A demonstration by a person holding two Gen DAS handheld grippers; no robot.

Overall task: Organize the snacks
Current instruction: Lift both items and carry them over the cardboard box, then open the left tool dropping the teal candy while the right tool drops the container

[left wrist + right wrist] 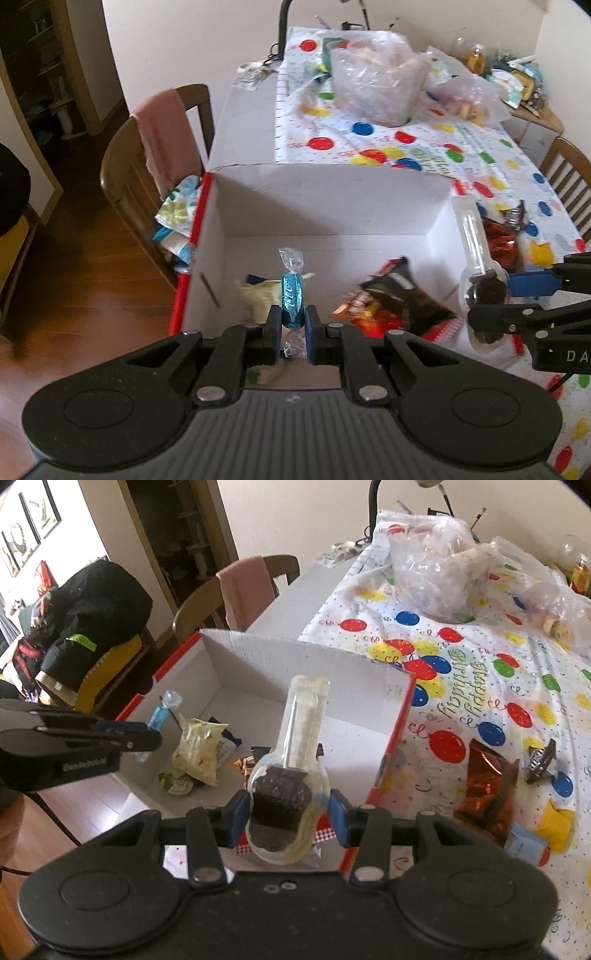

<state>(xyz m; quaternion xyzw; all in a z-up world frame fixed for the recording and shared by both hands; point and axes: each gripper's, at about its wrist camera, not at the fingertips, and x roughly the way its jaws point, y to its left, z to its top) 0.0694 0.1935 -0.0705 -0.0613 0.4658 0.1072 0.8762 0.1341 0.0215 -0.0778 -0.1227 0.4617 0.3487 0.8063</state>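
Candy (291, 295) above box rim (325, 173) (clear)

Your bench (524, 672) wears a white cloth printed with coloured balloons and birthday lettering. At its far end you see crumpled clear plastic bags (380, 79) and a black lamp stem (282, 26). A wooden chair (122, 173) stands beside the bench with a pink towel (166, 129) draped over its back. Across the wood floor (92, 288), a black coat (96, 602) lies heaped on a yellow seat, framed pictures (26, 528) on the wall above.
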